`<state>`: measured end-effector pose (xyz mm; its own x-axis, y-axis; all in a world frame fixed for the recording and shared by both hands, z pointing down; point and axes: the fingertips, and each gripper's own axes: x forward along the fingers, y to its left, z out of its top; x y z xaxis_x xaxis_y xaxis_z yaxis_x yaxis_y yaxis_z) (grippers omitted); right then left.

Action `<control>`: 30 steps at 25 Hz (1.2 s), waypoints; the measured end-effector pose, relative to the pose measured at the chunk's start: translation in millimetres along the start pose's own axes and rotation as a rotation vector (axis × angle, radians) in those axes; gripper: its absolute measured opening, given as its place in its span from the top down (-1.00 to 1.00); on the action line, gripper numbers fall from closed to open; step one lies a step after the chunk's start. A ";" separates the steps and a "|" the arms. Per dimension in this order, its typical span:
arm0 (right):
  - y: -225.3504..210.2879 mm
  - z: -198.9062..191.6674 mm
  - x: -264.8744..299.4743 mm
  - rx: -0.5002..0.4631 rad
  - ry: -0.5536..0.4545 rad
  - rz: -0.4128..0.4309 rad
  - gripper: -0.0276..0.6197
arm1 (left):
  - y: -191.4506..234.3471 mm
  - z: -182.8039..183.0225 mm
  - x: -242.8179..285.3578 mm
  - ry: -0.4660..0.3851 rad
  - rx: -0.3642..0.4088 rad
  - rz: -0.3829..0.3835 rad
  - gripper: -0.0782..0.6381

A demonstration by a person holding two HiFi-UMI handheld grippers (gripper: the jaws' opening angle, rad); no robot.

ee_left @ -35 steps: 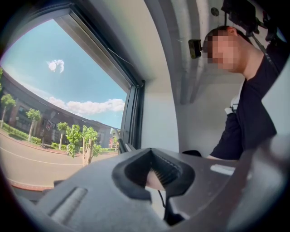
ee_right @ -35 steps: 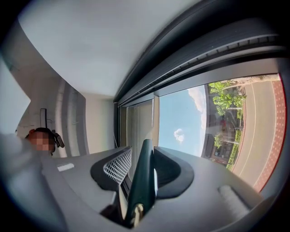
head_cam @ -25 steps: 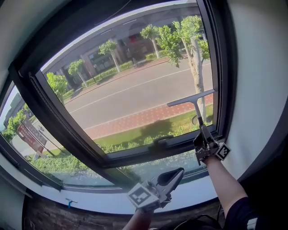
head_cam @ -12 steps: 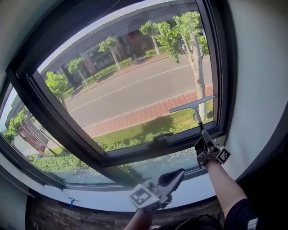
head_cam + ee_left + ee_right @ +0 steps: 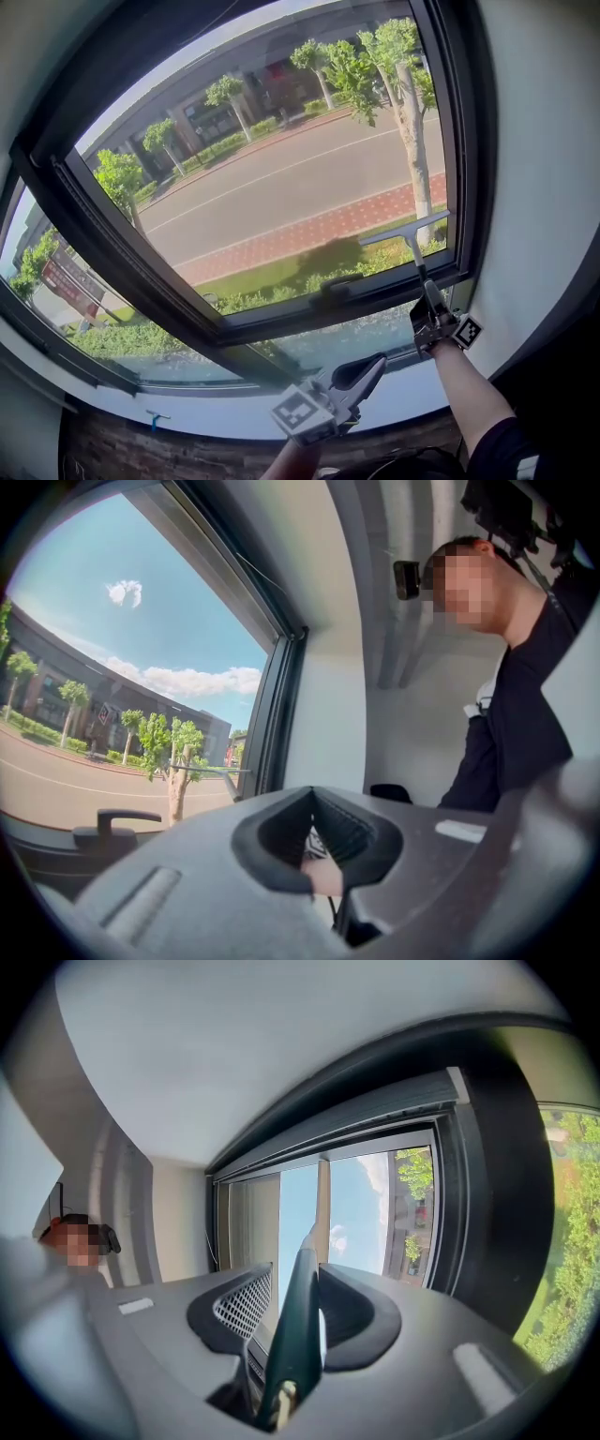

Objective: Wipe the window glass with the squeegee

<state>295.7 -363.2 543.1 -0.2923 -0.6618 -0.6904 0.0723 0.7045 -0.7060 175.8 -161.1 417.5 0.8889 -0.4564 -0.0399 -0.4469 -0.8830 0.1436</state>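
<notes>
The squeegee [image 5: 407,232] rests with its blade on the window glass [image 5: 281,187], near the pane's lower right corner. Its thin handle runs down into my right gripper [image 5: 431,319], which is shut on it. In the right gripper view the dark green handle [image 5: 298,1335] stands between the pads, and the blade [image 5: 322,1208] shows edge-on above. My left gripper [image 5: 366,367] hangs low in front of the lower pane, shut, with nothing held. The left gripper view shows the squeegee [image 5: 214,772] small against the glass.
A black window frame [image 5: 461,141] borders the pane, with a black lever handle [image 5: 336,284] on its bottom rail. Below are a narrow lower pane [image 5: 356,337] and a white sill [image 5: 187,412]. A white wall [image 5: 544,187] stands at right. Left gripper view shows a person [image 5: 511,705].
The squeegee has slid down the glass toward the bottom rail, and my right gripper has dropped with it. The left gripper has barely moved.
</notes>
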 end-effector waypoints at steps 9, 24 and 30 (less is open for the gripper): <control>-16.3 -7.7 -23.6 0.024 -0.005 -0.066 0.43 | 1.3 -5.0 -0.2 0.018 -0.009 0.003 0.77; -52.1 -15.0 -66.0 0.045 -0.005 -0.198 0.42 | 5.3 -11.4 -8.3 0.045 -0.025 0.027 0.77; -58.6 -17.1 -74.8 0.063 -0.009 -0.230 0.42 | 4.1 -12.0 -10.5 0.049 -0.027 0.032 0.77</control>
<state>297.0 -350.6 638.8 -0.2998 -0.8056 -0.5110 0.0645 0.5172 -0.8534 165.8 -158.5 430.3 0.8784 -0.4778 0.0138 -0.4729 -0.8644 0.1708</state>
